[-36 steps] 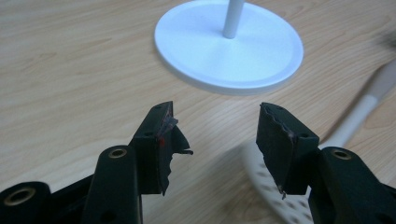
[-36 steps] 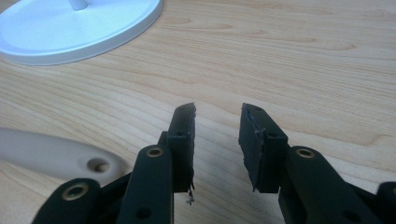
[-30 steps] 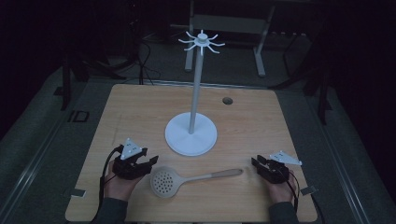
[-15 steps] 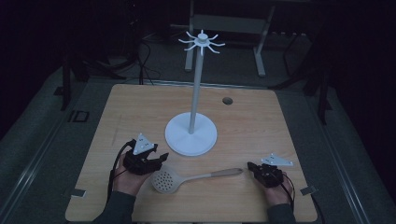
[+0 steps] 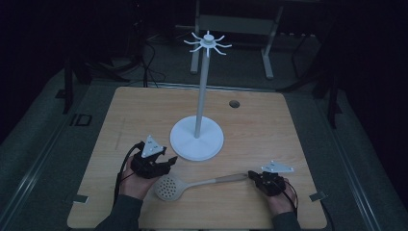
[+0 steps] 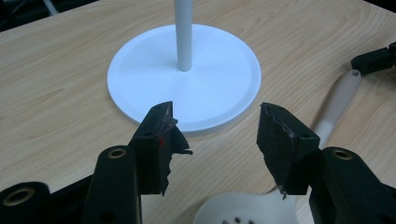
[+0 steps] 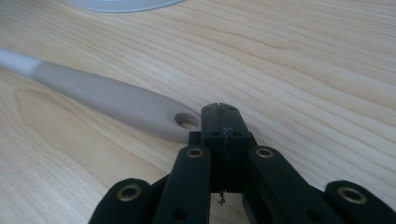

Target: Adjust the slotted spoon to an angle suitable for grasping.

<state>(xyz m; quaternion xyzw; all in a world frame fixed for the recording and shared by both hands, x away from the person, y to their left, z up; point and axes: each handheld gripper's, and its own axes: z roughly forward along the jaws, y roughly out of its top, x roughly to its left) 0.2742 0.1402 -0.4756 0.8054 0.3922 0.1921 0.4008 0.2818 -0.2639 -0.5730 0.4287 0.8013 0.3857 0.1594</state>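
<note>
A pale wooden table [image 5: 269, 125] stands in a dim room, and near its middle is a white stand [image 5: 197, 139]: a round flat base with a thin upright pole that ends in a ring of small curved hooks at the top. In front of the base, toward the person's side, a slotted spoon [image 5: 192, 185] lies flat on the wood, its perforated bowl to the left and its beige handle running right and slightly away.

The left gripper [image 5: 167, 162] is held just above and behind the spoon's bowl, between it and the rim of the stand's base. In the left gripper view its jaws are spread wide with nothing between them; the bowl shows below them and the white base lies just ahead.

The right gripper [image 5: 252, 175] sits low at the far end of the handle. In the right gripper view its jaws are pressed together, tips right beside the hanging hole at the handle's end [image 7: 187, 121]. They seem to touch the handle's edge rather than pinch it, though from this angle I can't be sure.

A small dark round hole [image 5: 234, 103] marks the table's far side.
</note>
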